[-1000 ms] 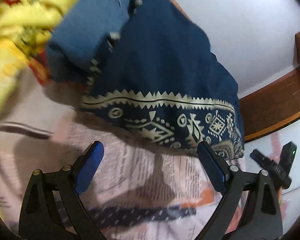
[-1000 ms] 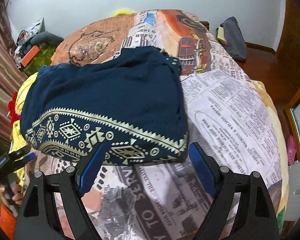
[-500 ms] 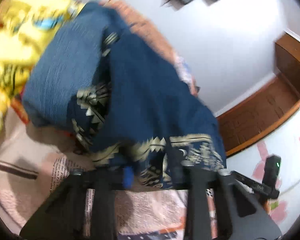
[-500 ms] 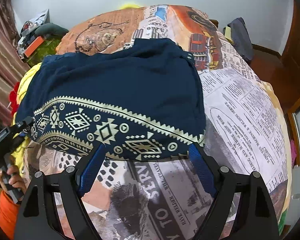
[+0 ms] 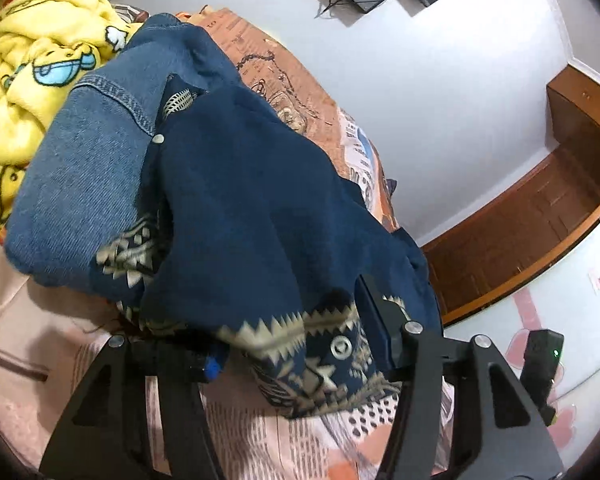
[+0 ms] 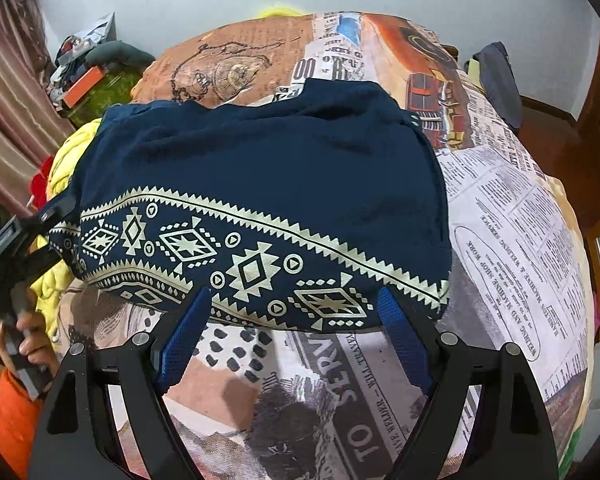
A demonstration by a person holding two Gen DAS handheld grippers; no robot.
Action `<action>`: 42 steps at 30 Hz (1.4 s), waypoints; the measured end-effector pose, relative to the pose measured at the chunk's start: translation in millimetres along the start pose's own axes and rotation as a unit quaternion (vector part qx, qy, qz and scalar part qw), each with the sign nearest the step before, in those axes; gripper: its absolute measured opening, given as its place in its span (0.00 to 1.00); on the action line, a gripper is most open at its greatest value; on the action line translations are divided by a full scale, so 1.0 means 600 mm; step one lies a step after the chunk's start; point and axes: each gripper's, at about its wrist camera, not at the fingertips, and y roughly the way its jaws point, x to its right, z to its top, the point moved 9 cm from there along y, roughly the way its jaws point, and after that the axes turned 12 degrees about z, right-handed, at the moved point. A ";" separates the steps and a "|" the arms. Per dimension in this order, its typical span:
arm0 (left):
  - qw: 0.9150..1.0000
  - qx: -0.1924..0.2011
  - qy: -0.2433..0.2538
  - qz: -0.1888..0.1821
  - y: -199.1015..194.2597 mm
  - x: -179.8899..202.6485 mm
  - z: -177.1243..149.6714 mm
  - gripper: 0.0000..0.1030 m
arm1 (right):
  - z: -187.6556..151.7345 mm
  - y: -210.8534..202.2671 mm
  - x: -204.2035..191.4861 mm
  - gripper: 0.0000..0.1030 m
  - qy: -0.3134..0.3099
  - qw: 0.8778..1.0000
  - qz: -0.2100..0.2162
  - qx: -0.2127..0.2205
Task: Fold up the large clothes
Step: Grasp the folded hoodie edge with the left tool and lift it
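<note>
The navy garment (image 6: 260,184) lay folded on the newspaper-print bedspread (image 6: 512,216), its patterned hem facing both tools, partly over a denim piece (image 5: 80,176). The left gripper (image 5: 296,352) had its jaws drawn in around the hem corner, apparently pinching it so the edge could be lifted. The right gripper (image 6: 296,336) hung with jaws spread at the hem's other end, touching nothing, seemingly lined up to take that side for the next fold.

On the bed (image 6: 512,216) lie one navy patterned garment (image 6: 260,184), one denim jacket (image 5: 84,176), one yellow blanket (image 5: 32,80), and two grippers (image 6: 292,344) (image 5: 292,344) work over them.
</note>
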 end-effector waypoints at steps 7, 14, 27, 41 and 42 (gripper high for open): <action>1.000 0.013 -0.018 0.014 -0.022 -0.012 0.020 0.24 | 0.012 0.007 -0.019 0.80 -0.017 1.000 0.001 0.002; 0.995 0.074 0.049 0.055 -0.098 0.033 0.048 0.08 | 0.052 0.027 -0.067 0.80 -0.063 0.998 0.003 0.005; 0.964 0.111 0.213 0.113 -0.093 0.196 0.049 0.08 | 0.075 0.156 -0.122 0.80 -0.108 0.992 0.024 -0.052; 0.932 0.058 0.349 0.082 0.021 0.434 -0.029 0.08 | 0.059 -0.042 0.077 0.80 0.016 0.998 0.025 0.050; 0.929 0.040 0.360 0.072 0.038 0.451 -0.052 0.08 | 0.054 -0.067 0.106 0.80 0.024 0.998 0.002 0.060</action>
